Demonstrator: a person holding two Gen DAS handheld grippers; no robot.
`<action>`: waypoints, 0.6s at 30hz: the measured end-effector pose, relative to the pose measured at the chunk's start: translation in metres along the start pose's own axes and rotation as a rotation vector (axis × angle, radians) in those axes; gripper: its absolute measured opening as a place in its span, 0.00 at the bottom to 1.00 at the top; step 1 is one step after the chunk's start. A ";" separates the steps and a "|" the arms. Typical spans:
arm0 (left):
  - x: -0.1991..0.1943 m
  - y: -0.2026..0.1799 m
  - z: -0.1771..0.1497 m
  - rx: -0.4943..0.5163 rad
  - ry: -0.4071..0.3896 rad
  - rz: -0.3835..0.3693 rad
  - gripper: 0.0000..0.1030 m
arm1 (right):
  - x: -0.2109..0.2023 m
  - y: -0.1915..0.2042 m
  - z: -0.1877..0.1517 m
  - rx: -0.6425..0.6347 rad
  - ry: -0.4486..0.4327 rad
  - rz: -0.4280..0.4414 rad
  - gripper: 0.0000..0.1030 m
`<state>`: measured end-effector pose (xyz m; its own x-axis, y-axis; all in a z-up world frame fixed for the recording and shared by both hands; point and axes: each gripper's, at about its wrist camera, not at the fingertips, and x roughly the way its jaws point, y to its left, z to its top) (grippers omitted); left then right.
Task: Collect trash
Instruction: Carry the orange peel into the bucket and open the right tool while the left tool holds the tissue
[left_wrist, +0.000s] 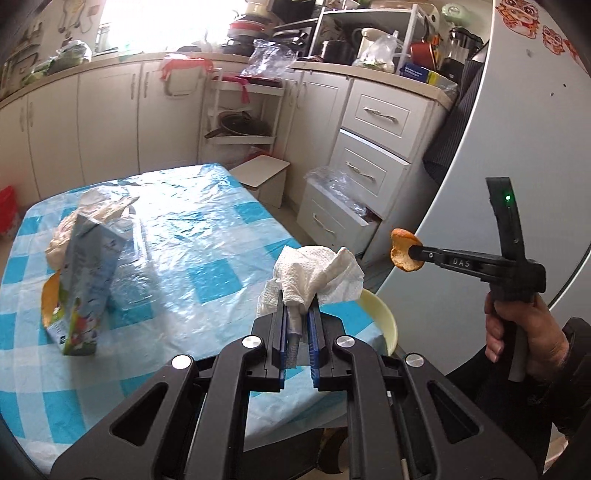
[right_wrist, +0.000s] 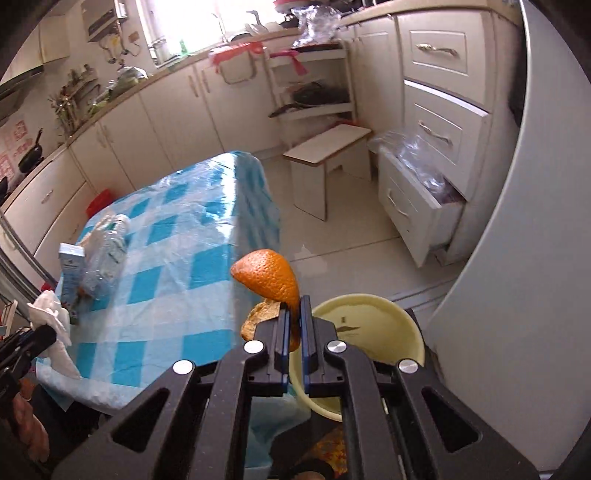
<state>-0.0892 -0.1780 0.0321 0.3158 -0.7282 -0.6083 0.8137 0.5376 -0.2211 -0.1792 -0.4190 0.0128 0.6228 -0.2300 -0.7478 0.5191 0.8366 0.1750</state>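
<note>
Grippers clamped: left gripper (left_wrist: 298, 314) on tissue (left_wrist: 317, 273), right gripper (right_wrist: 294, 317) on orange peel (right_wrist: 271, 277).

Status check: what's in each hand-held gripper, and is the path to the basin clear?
Left hand-held gripper shut on paper towel. Right hand-held gripper shut on orange peel. Yellow basin just below, nothing blocking.

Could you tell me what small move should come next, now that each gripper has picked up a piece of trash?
Probably carry the right gripper over the yellow basin and open it: it is shut on orange peel, with the basin's mouth just beside and below. The left gripper, holding the paper towel, can follow.
</note>
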 end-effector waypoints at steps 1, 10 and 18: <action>0.006 -0.008 0.004 0.010 0.003 -0.006 0.09 | 0.003 -0.009 0.000 0.010 0.012 -0.014 0.06; 0.036 -0.050 0.019 0.057 0.024 -0.023 0.09 | 0.023 -0.052 -0.011 0.085 0.081 -0.024 0.06; 0.040 -0.062 0.017 0.080 0.031 -0.015 0.09 | 0.032 -0.059 -0.010 0.113 0.105 -0.030 0.06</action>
<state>-0.1186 -0.2481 0.0348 0.2888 -0.7221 -0.6286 0.8553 0.4896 -0.1696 -0.1954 -0.4704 -0.0277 0.5443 -0.1955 -0.8158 0.6025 0.7677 0.2180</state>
